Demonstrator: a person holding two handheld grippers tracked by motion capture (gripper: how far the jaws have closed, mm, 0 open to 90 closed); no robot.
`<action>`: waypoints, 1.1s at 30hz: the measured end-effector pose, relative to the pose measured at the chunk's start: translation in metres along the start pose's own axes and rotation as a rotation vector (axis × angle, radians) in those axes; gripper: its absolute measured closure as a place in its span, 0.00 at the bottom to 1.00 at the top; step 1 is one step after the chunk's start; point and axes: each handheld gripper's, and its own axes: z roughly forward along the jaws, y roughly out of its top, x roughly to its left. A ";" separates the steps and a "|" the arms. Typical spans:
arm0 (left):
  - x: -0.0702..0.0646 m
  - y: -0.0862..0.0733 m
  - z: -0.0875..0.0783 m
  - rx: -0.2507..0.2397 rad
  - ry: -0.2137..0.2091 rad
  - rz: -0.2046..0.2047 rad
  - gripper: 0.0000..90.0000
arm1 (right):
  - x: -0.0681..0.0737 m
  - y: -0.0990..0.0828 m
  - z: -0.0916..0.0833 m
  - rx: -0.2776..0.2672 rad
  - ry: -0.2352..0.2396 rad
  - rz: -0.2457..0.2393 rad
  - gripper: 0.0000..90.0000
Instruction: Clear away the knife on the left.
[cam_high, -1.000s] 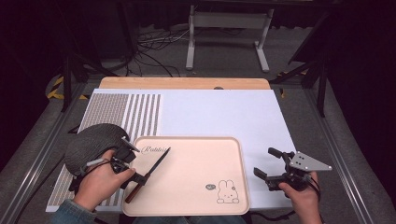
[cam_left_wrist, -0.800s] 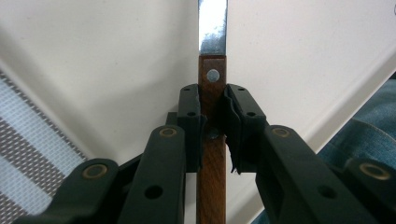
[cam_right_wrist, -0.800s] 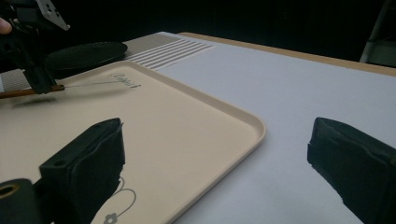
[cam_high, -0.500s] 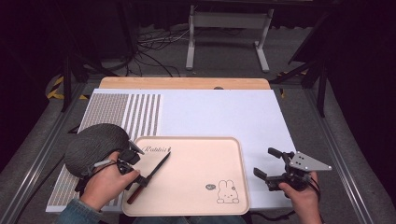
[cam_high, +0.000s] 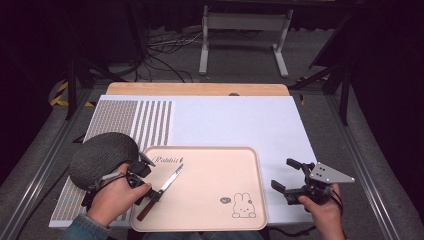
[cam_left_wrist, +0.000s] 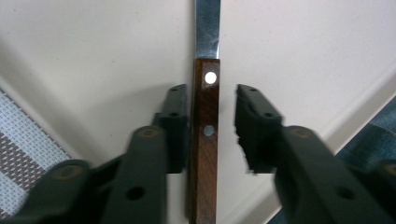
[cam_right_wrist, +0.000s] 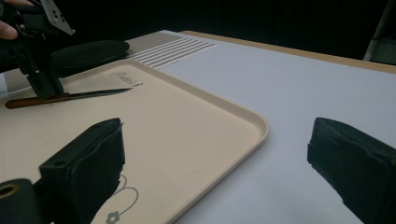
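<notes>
The beige tray (cam_high: 210, 200) bears a small cursive word at its far left corner that seems to read "Rabbit" (cam_high: 168, 160), and a line-drawn rabbit figure (cam_high: 242, 205) stands at its near right corner

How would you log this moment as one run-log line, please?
left claw: just opening, astride knife handle | knife: lying on tray | right claw: open, empty
</notes>
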 end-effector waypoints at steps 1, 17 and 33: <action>-0.001 0.000 -0.001 0.001 0.009 0.002 0.66 | 0.000 0.000 0.000 0.000 0.002 -0.001 0.05; -0.021 0.003 -0.016 -0.188 0.166 0.395 0.40 | 0.000 0.000 0.000 0.002 0.001 -0.011 0.05; -0.035 0.015 -0.001 -0.101 0.221 0.774 1.00 | 0.000 -0.001 0.000 0.005 0.002 -0.020 0.05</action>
